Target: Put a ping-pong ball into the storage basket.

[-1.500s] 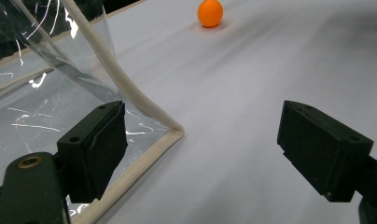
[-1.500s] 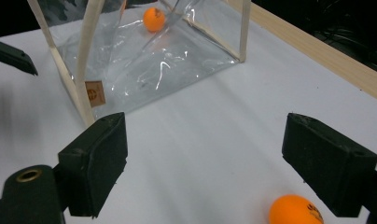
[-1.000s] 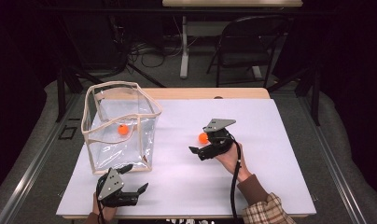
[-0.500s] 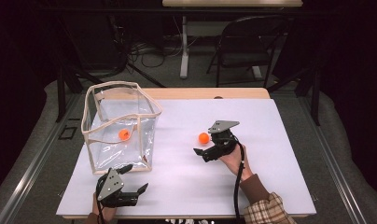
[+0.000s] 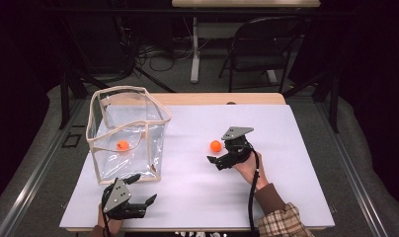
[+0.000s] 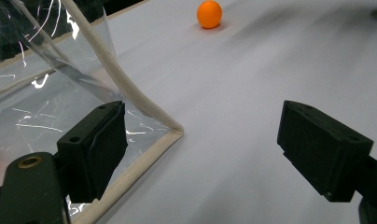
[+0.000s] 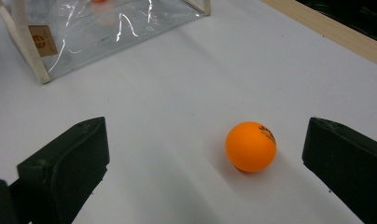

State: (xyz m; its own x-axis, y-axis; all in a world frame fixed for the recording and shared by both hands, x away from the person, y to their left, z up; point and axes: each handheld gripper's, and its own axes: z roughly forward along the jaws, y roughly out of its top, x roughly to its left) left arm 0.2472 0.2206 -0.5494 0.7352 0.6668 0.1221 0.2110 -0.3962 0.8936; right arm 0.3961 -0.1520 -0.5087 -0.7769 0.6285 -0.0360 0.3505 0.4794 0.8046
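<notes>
An orange ball (image 5: 216, 145) rests on the white table, just ahead of my right gripper (image 5: 221, 154). In the right gripper view the ball (image 7: 250, 146) sits between the two black jaws, nearer the right one and touching neither. My right gripper (image 7: 205, 158) is open, and its jaws have just been opening. A second orange ball (image 5: 122, 145) lies inside the clear bag (image 5: 131, 128) at the left. My left gripper (image 5: 144, 188) stands open by the bag's near corner (image 6: 144, 112), with nothing between its jaws.
The clear bag has a cream trim and stands upright with its mouth open. The table's wooden far edge (image 5: 222, 98) lies behind the white cover. A folding chair (image 5: 259, 47) and cables stand on the floor beyond.
My right gripper has drawn back a little to the right, away from the orange ball, which stays where it was on the table. The left gripper has not moved.
</notes>
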